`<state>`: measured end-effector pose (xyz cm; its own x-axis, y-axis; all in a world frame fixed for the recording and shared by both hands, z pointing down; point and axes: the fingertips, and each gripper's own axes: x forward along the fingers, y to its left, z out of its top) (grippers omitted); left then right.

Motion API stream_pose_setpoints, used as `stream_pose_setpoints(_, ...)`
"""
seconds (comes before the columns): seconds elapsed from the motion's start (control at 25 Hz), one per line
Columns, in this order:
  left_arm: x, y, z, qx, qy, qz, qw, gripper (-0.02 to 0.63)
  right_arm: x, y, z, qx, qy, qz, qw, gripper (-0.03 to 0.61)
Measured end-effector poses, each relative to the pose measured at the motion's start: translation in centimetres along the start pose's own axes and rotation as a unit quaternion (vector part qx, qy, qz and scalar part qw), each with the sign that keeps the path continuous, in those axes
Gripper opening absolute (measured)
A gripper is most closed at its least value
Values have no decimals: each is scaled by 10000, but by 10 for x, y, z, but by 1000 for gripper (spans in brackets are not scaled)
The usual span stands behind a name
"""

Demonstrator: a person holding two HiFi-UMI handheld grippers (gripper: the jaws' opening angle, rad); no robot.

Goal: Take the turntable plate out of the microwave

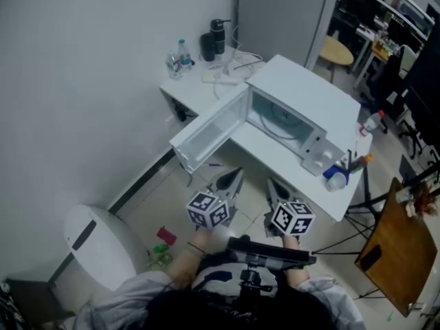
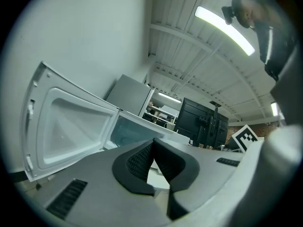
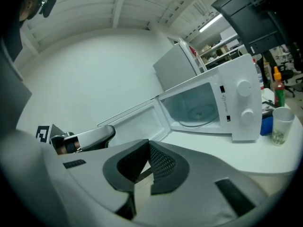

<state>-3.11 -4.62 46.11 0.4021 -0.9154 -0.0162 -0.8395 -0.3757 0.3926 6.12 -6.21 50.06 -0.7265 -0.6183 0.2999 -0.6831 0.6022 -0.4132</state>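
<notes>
A white microwave stands on a white table with its door swung wide open to the left. The glass turntable plate lies inside the cavity; in the head view it shows faintly as the plate. My left gripper and right gripper hover side by side in front of the table edge, short of the microwave. Both are shut with nothing between the jaws. In the left gripper view the left gripper faces the open door. The right gripper points toward the cavity.
A cup, a blue object and sauce bottles stand right of the microwave. Bottles and a dark flask sit at the table's far end. A white bin is on the floor at left, a wooden board at right.
</notes>
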Motion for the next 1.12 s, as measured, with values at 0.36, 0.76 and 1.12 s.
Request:
stream_pose_setpoints(0.36,58,21,-10,103,350,181,9992,8,58,-46,5,452,314,302,9980,5)
stream_pose_setpoints(0.76,117,60,-7,120,837,-158,9963,8,114,-87,19,1108,458,-109,9927,48)
stream_pose_setpoints(1.12,192,81,-23,439,1462,-1051,9827,8,158,-141,29,2080,270,-674,9754,129)
